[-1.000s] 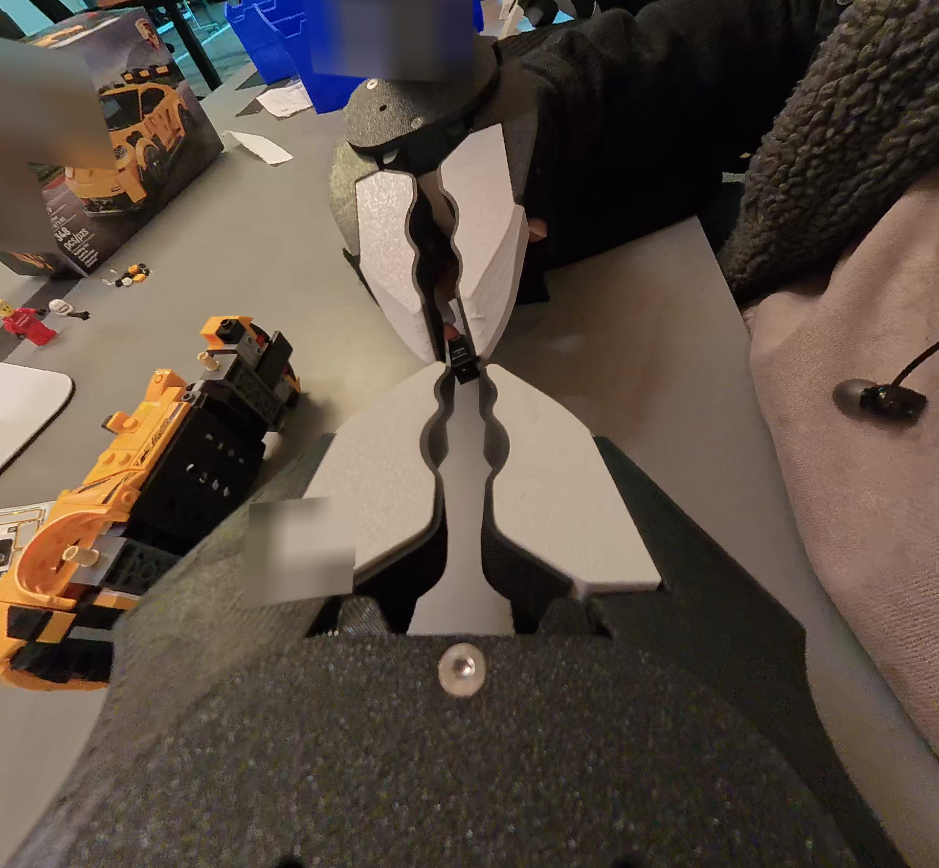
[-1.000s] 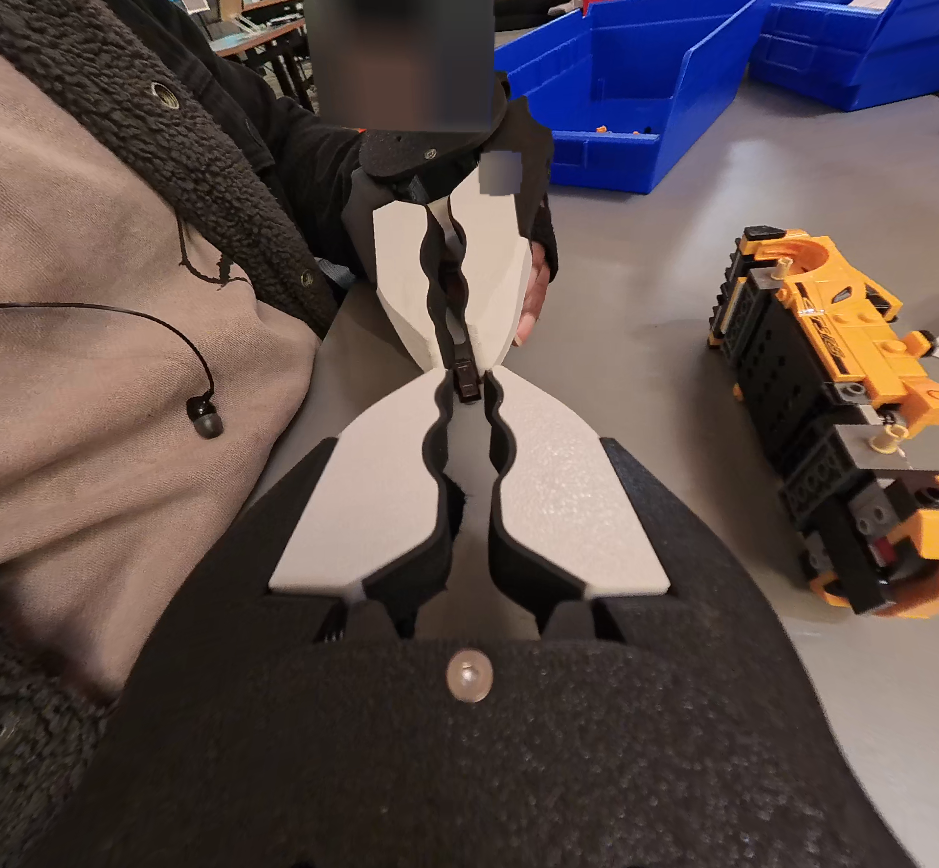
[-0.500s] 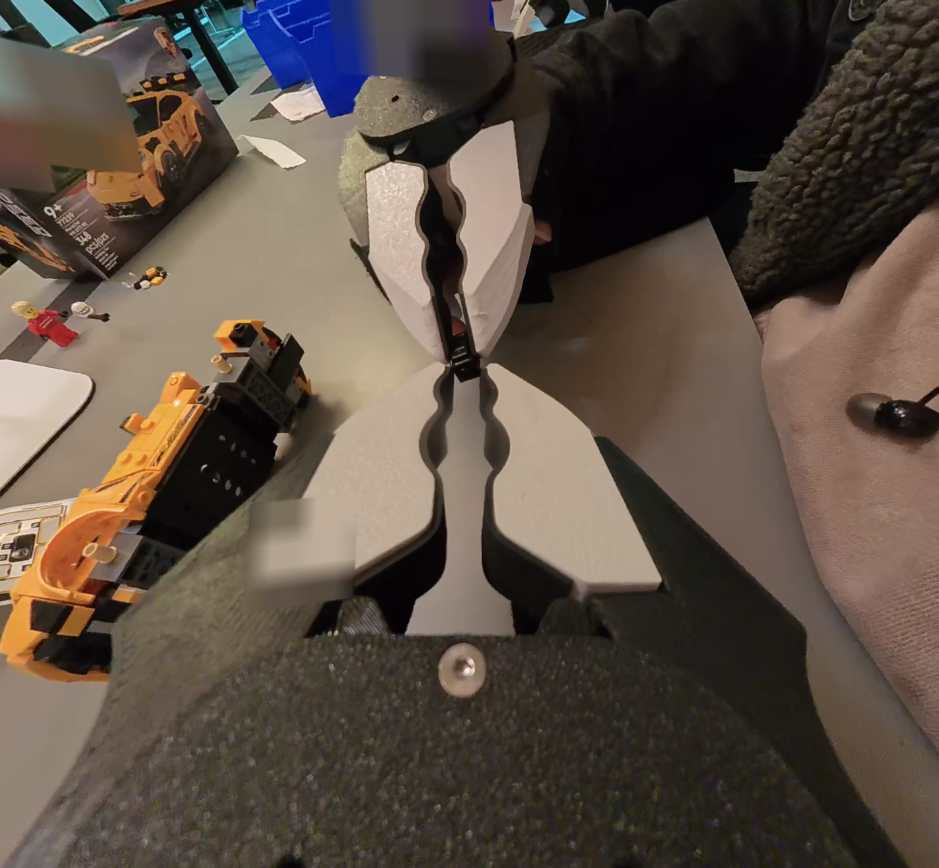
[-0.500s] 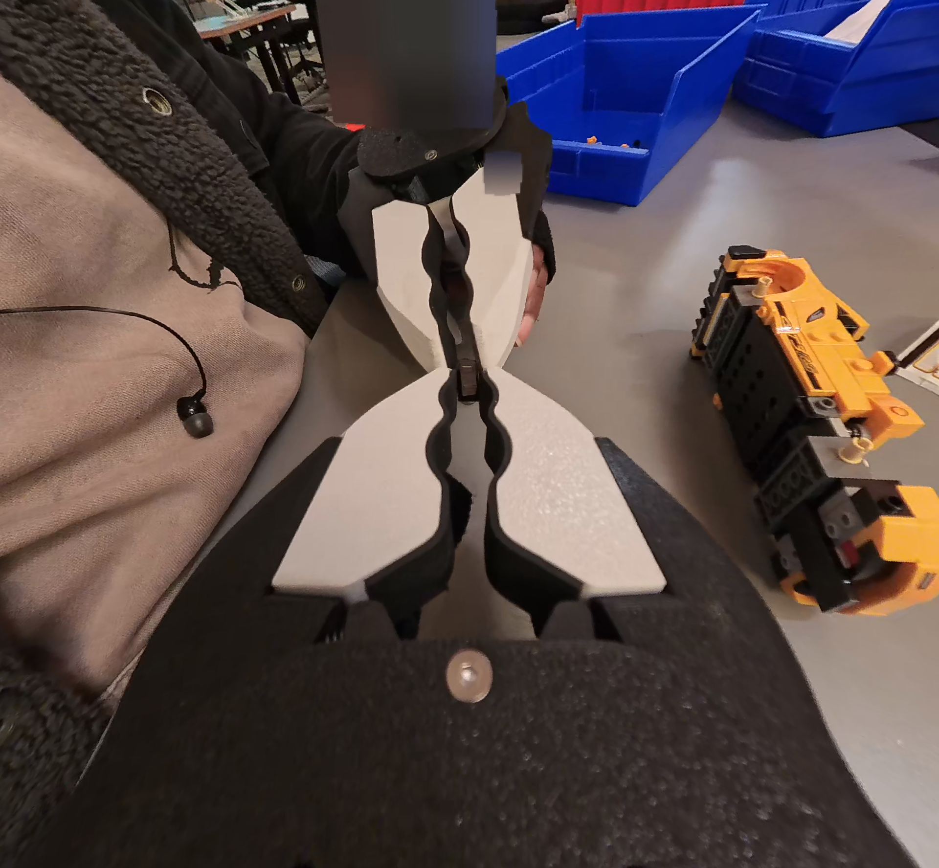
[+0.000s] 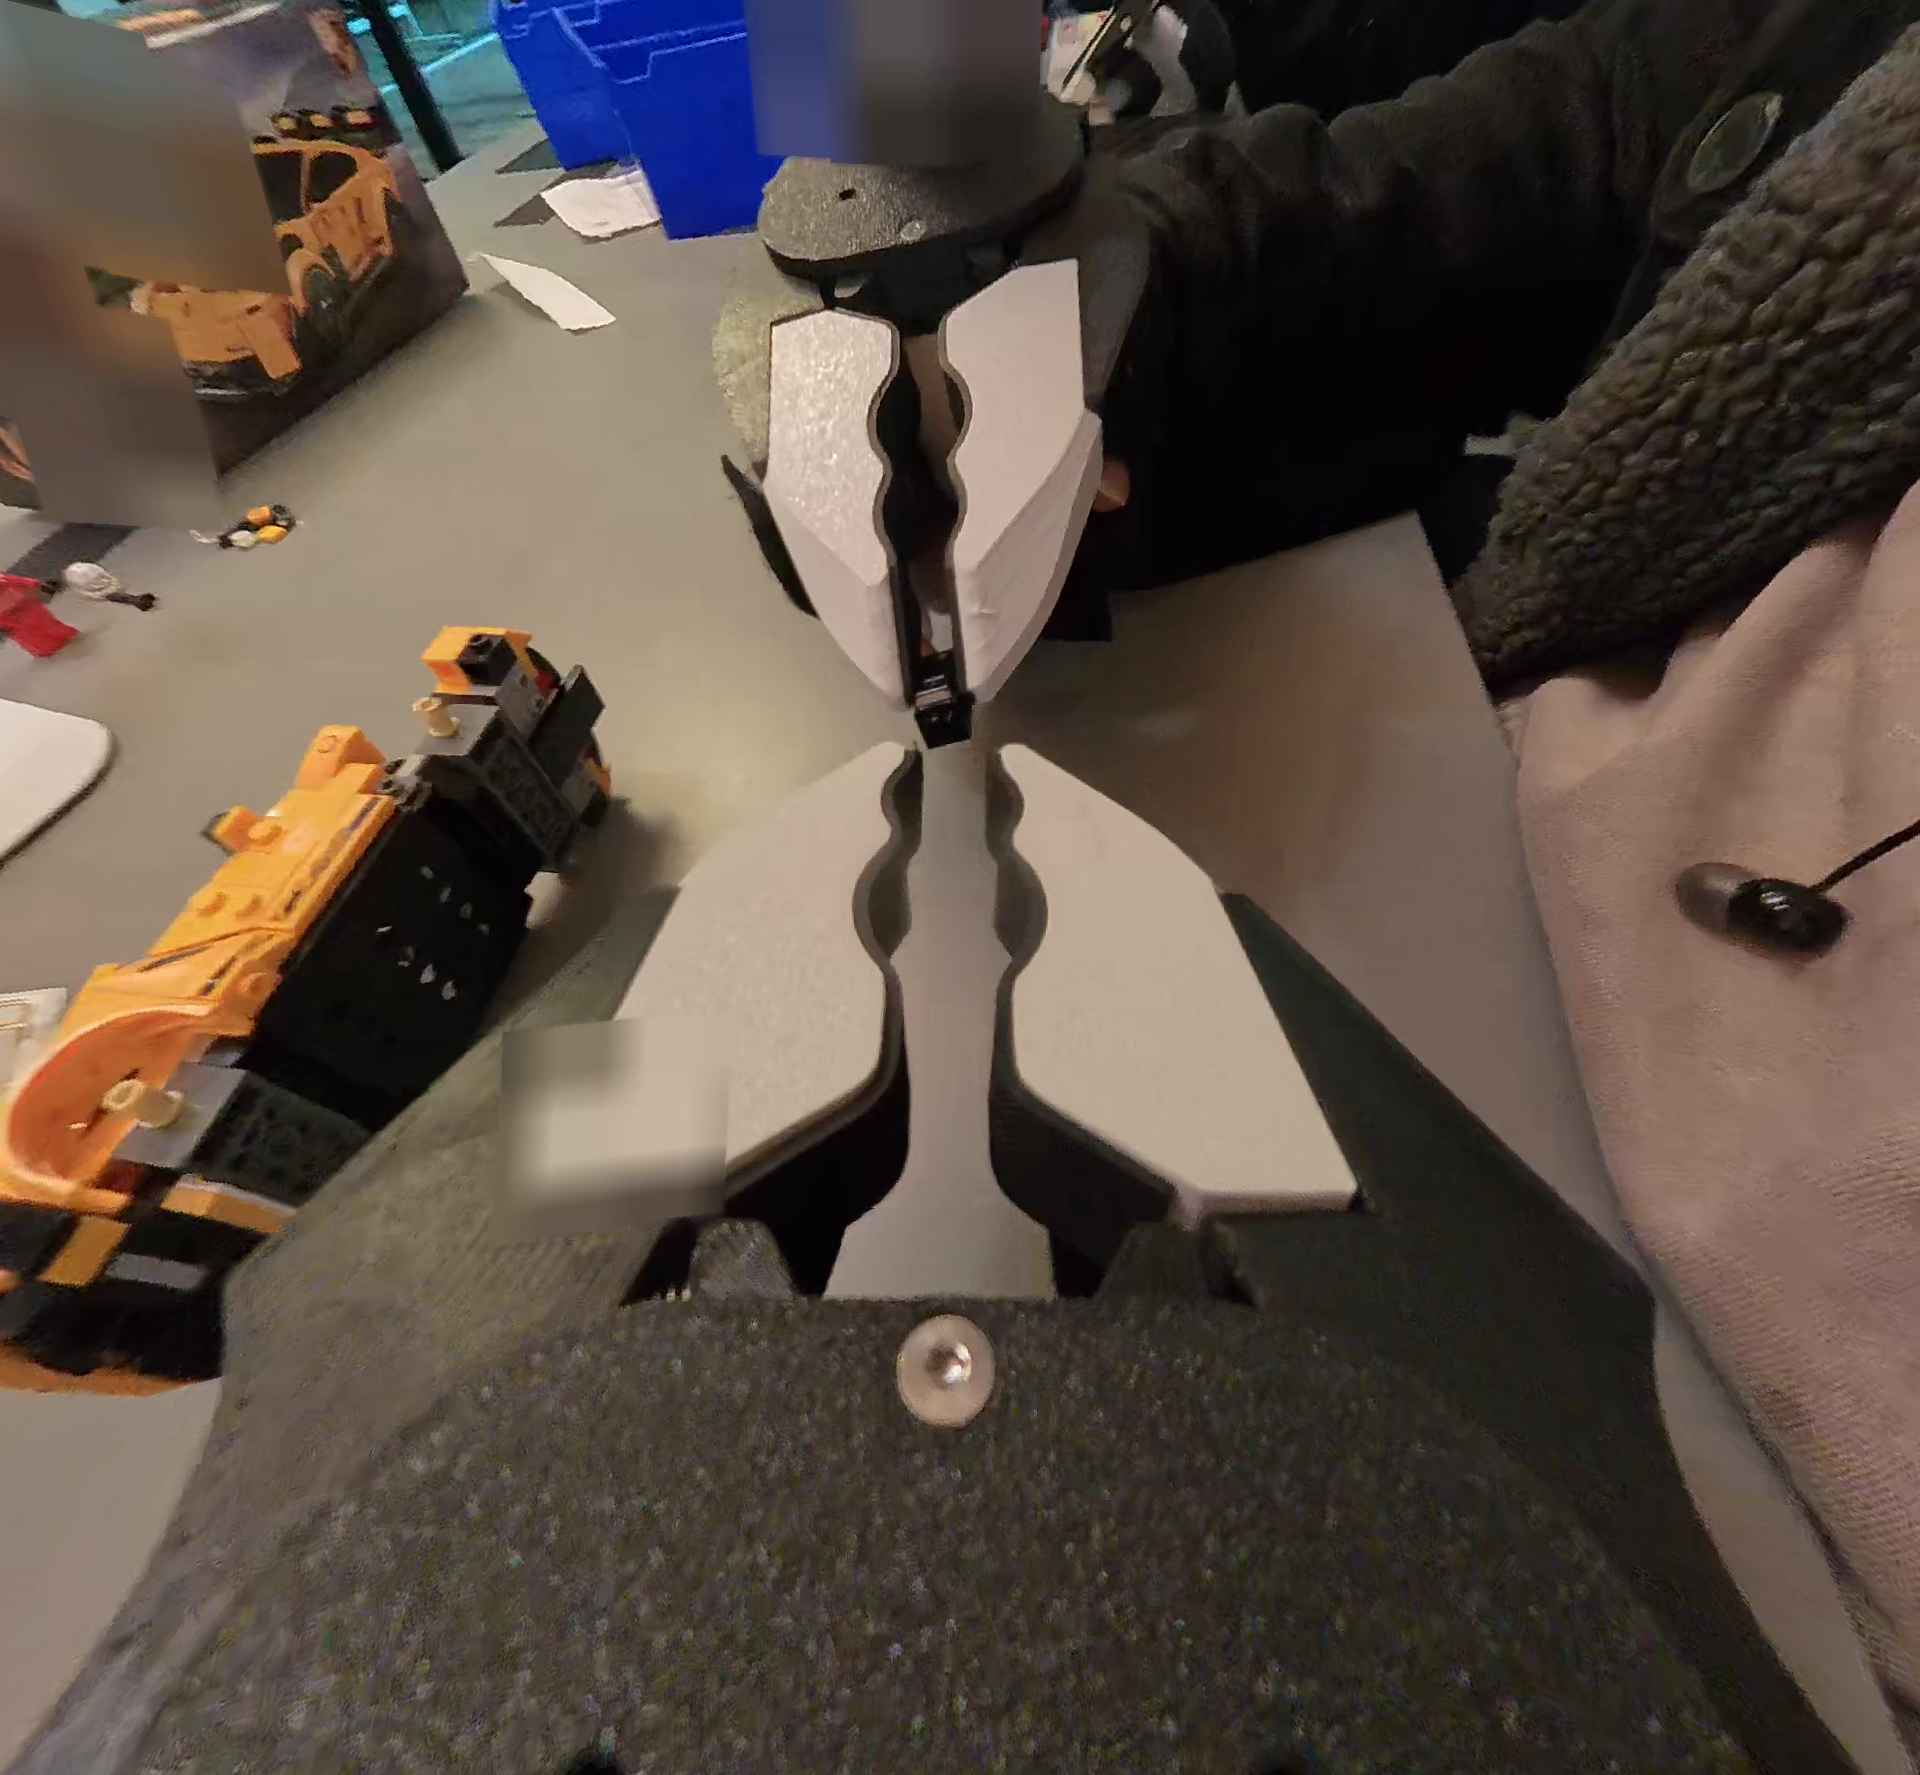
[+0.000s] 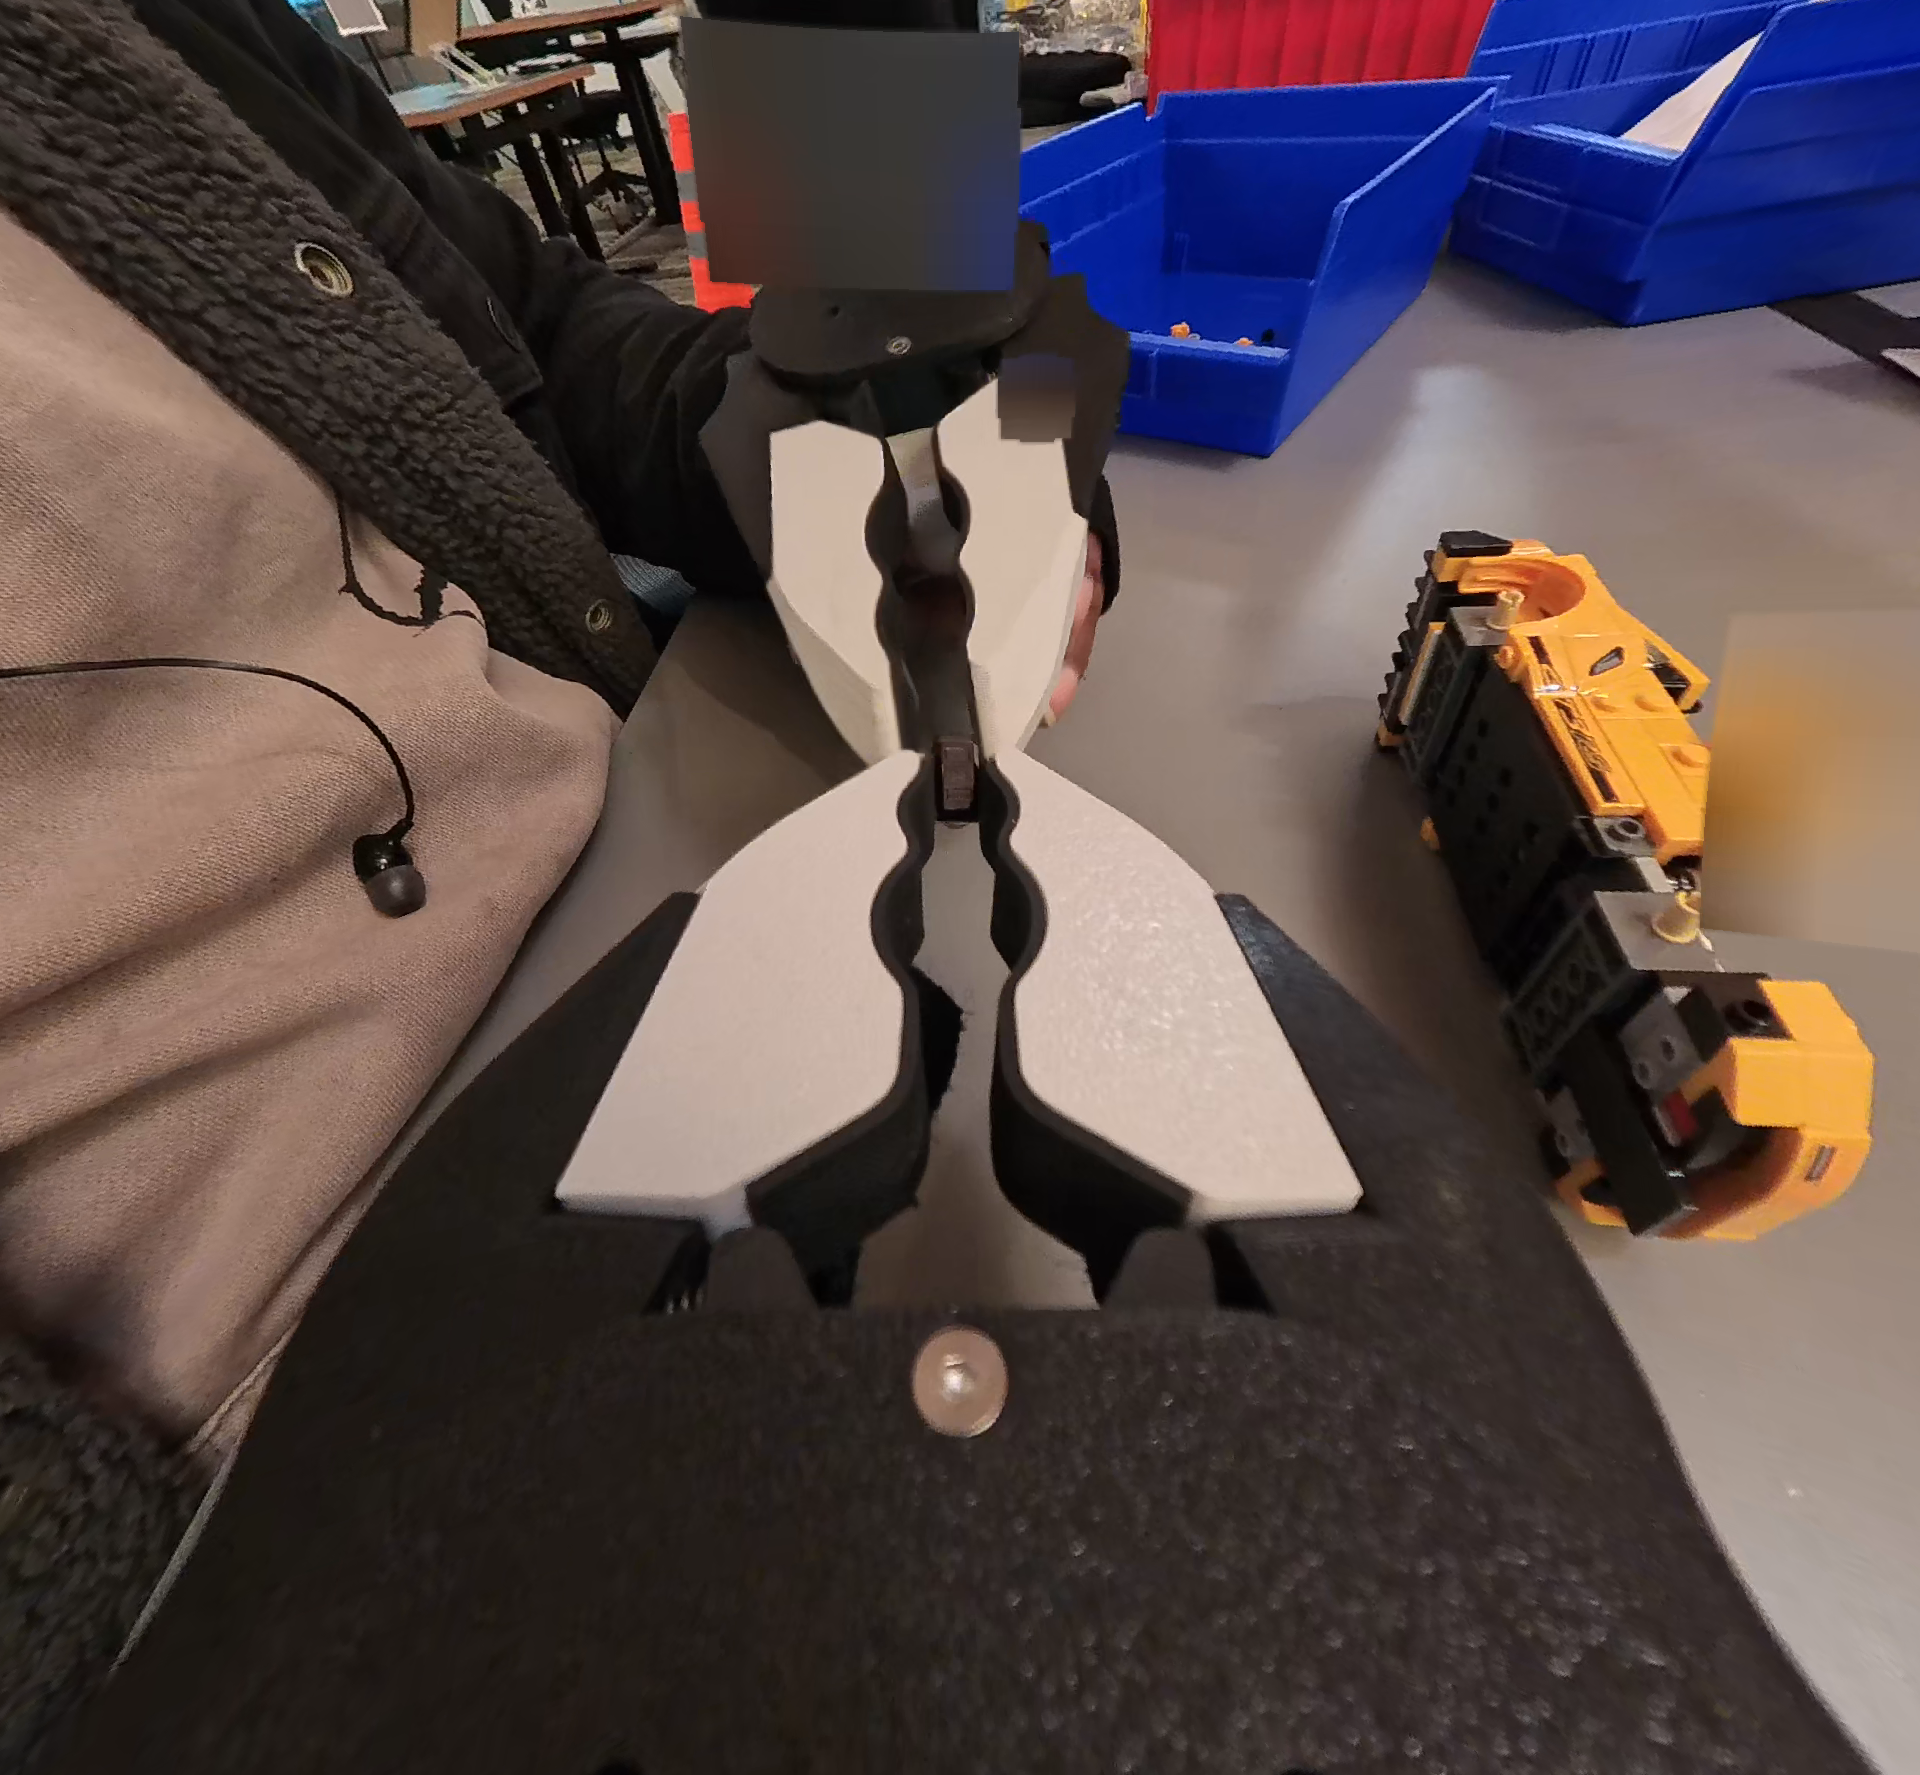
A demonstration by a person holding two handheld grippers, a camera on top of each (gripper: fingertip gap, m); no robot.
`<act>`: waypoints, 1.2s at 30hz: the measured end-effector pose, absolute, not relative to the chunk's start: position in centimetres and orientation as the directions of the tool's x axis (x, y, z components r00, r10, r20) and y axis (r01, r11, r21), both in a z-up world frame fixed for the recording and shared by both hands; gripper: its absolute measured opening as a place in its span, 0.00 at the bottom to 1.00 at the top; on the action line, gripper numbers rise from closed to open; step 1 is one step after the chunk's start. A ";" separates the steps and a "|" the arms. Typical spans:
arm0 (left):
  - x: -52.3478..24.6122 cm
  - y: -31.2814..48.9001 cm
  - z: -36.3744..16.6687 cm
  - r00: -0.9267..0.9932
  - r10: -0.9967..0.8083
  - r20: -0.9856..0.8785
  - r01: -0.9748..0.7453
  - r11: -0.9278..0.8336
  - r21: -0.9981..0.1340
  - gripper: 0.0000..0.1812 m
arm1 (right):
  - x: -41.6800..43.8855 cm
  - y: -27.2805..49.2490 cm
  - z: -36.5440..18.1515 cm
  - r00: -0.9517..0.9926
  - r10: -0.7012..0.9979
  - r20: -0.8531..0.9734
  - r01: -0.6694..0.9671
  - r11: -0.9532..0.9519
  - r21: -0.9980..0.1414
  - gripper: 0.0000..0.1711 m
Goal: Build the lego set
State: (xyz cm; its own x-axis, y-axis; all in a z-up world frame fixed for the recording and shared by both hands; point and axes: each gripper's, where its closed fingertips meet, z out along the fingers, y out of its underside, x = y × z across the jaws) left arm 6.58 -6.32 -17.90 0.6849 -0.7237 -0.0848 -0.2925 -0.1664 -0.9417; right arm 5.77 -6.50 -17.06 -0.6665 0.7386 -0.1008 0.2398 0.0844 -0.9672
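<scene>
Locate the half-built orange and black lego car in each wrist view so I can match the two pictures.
Left wrist view: the lego car lies on the grey table at the left edge, left of the left gripper.
Right wrist view: the lego car lies at the right side, right of the right gripper.
Shared landmark: the small black piece between the two facing grippers' tips.

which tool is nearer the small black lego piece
right. the right tool is shut on the small black lego piece; the left tool faces it tip to tip, slightly open and stopping just short of it
</scene>
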 end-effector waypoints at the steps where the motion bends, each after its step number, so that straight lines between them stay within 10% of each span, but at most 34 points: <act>1: 6.7 -6.4 -17.8 0.679 -0.732 -0.053 -0.268 -0.180 -0.947 0.08 | 5.8 -6.5 -17.1 -0.667 0.739 -0.095 0.239 0.092 -0.967 0.04; 36: 4.6 -4.7 -16.0 0.758 -0.650 0.052 -0.088 -0.180 -0.980 0.04 | 5.0 -5.8 -17.2 -0.618 0.784 -0.062 0.227 0.102 -0.969 0.05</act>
State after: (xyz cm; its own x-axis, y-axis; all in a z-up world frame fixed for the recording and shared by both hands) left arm 4.57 -4.73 -16.05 0.7583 -0.6499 0.0517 -0.0879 -0.1804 -0.9797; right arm 4.96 -5.76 -17.21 -0.6177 0.7840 -0.0616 0.2267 0.1024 -0.9686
